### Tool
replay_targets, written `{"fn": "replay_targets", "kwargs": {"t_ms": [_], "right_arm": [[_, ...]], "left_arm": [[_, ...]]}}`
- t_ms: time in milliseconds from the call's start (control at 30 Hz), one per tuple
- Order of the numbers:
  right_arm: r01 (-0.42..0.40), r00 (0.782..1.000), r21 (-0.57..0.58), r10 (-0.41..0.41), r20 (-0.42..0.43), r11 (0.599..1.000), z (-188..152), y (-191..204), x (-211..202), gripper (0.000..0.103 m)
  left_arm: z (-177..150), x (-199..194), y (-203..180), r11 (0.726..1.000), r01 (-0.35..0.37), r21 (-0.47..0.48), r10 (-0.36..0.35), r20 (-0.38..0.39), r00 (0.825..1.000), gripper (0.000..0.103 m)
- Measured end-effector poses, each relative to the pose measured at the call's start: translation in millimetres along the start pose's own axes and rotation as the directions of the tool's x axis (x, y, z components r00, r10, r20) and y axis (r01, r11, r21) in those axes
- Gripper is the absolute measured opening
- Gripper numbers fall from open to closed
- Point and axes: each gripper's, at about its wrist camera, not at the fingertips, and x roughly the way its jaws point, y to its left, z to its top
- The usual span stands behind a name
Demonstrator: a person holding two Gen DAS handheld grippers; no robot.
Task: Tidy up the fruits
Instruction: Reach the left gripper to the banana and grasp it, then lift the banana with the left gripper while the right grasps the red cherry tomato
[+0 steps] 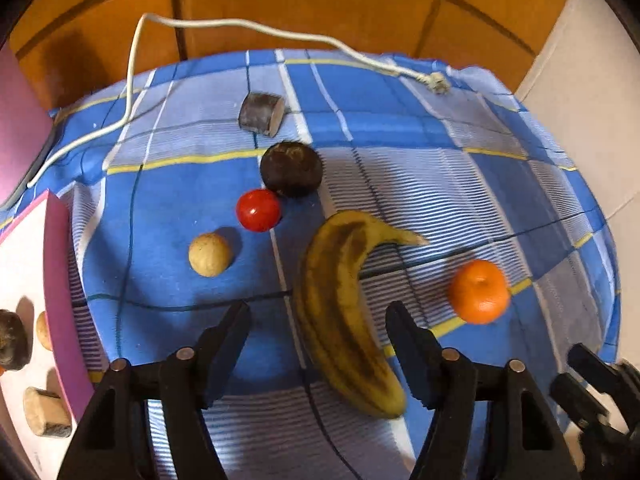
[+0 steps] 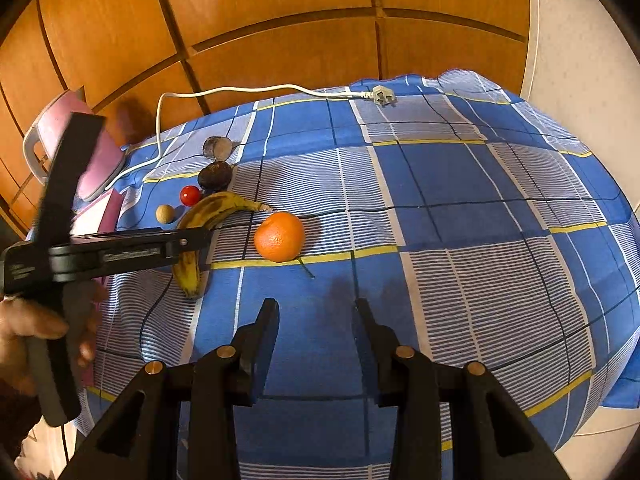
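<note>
Lying between left claw (image 1: 318, 322): banana (image 1: 344, 308)

Both wrist views look steeply down, sharing the banana (image 1: 344, 304) and orange (image 2: 279, 237).

On the cloth (image 1: 400, 148) the fruits are laid in a loose line. In the left wrist view, the banana (image 1: 344, 312) is found nearest, between the left gripper's (image 1: 318, 320) fingers. The orange (image 1: 479, 292) lies to its right, the tomato (image 1: 258, 210) and nut (image 1: 210, 255) to its left. A cable (image 1: 240, 26) is draped behind them.
</note>
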Motion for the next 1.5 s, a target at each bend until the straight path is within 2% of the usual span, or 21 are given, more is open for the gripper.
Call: {"fn": "replay_targets", "kwargs": {"t_ms": [100, 133, 167, 300, 533, 667, 733, 833, 1033, 1167, 1233, 1333, 1500], "right_arm": [[-0.001, 1.000, 0.009, 0.001, -0.004, 1.000, 0.9, -3.6, 0.9, 0.038], [-0.002, 1.000, 0.013, 0.002, -0.004, 1.000, 1.4, -4.4, 1.3, 0.038], [0.000, 1.000, 0.014, 0.000, -0.005, 1.000, 1.8, -5.2, 1.8, 0.038], [0.004, 1.000, 0.016, -0.004, 0.000, 1.000, 3.6, -5.7, 0.3, 0.038], [-0.021, 1.000, -0.010, 0.021, 0.012, 1.000, 17.9, -1.8, -1.6, 0.038], [-0.117, 0.993, -0.025, 0.116, -0.011, 0.993, 35.3, 9.3, 0.6, 0.038], [-0.195, 0.980, -0.021, 0.194, -0.044, 0.981, 47.1, 16.8, 6.8, 0.038], [-0.339, 0.934, 0.021, 0.339, -0.114, 0.941, 66.6, 32.8, 23.0, 0.038], [-0.438, 0.869, 0.100, 0.449, -0.207, 0.893, 95.2, 75.3, 65.5, 0.038], [-0.409, 0.862, 0.165, 0.439, -0.252, 0.898, 109.4, 95.7, 103.3, 0.038], [-0.371, 0.870, 0.216, 0.419, -0.259, 0.903, 114.3, 96.3, 119.7, 0.037], [-0.342, 0.870, 0.280, 0.415, -0.266, 0.897, 118.5, 96.2, 137.4, 0.036], [-0.297, 0.887, 0.268, 0.368, -0.277, 0.917, 126.6, 103.6, 151.7, 0.036]], "left_arm": [[-3.4, 0.2, -4.5, 0.999, -0.022, 0.041, 0.020, 0.034, 0.999, 0.059], [-4.4, -0.1, -4.9, 0.999, -0.017, 0.046, 0.015, 0.043, 0.999, 0.053], [-6.8, -1.7, -6.0, 0.998, 0.010, 0.054, -0.013, 0.055, 0.998, 0.042], [-16.3, -10.8, -5.5, 0.999, 0.016, 0.034, -0.018, 0.076, 0.997, 0.036], [-57.9, -36.1, 9.5, 1.000, 0.017, -0.004, -0.016, 0.104, 0.994, 0.035], [-74.9, -43.7, 16.7, 0.999, 0.030, -0.034, -0.025, 0.140, 0.990, 0.036], [-77.0, -42.7, 17.9, 0.998, 0.040, -0.039, -0.034, 0.155, 0.987, 0.038], [-77.9, -41.5, 18.1, 0.998, 0.045, -0.046, -0.037, 0.162, 0.986, 0.039], [-84.8, -43.5, 21.9, 0.996, 0.069, -0.051, -0.057, 0.202, 0.978, 0.039], [-87.0, -44.8, 23.8, 0.995, 0.084, -0.061, -0.069, 0.219, 0.973, 0.038], [-87.6, -44.7, 25.3, 0.993, 0.093, -0.067, -0.075, 0.225, 0.972, 0.038], [-88.0, -44.7, 25.3, 0.993, 0.098, -0.072, -0.079, 0.232, 0.969, 0.038], [-90.0, -45.4, 24.7, 0.993, 0.097, -0.072, -0.077, 0.242, 0.967, 0.038]]}}
